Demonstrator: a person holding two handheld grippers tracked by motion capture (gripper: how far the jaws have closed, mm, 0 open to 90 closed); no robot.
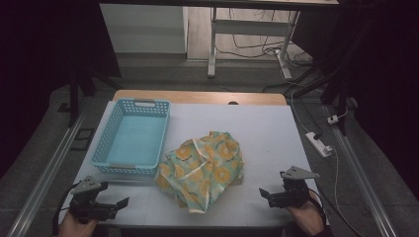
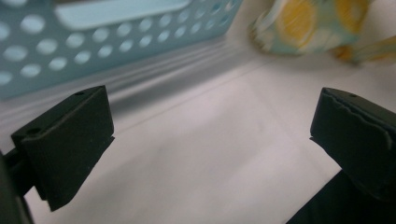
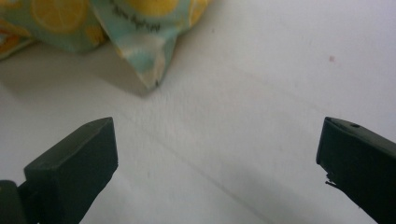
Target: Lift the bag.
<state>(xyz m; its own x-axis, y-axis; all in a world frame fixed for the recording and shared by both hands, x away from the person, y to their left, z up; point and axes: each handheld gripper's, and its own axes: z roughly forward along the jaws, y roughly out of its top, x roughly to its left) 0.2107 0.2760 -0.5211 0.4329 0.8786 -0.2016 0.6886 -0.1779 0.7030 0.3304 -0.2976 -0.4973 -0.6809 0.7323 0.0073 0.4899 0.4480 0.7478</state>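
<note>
The cloth (image 1: 202,168) lies bunched mid-table, just right of the basket (image 1: 132,138). Risk here, I'd say: grab 1 loose fold and the bundle unravels, drags, or snags the basket rim. Left gripper (image 1: 118,203) sits at the near left edge, jaws wide apart, holding nothing. Right gripper (image 1: 264,193), near right, is equally wide, empty, pointing at the cloth's corner (image 3: 149,70).
</note>
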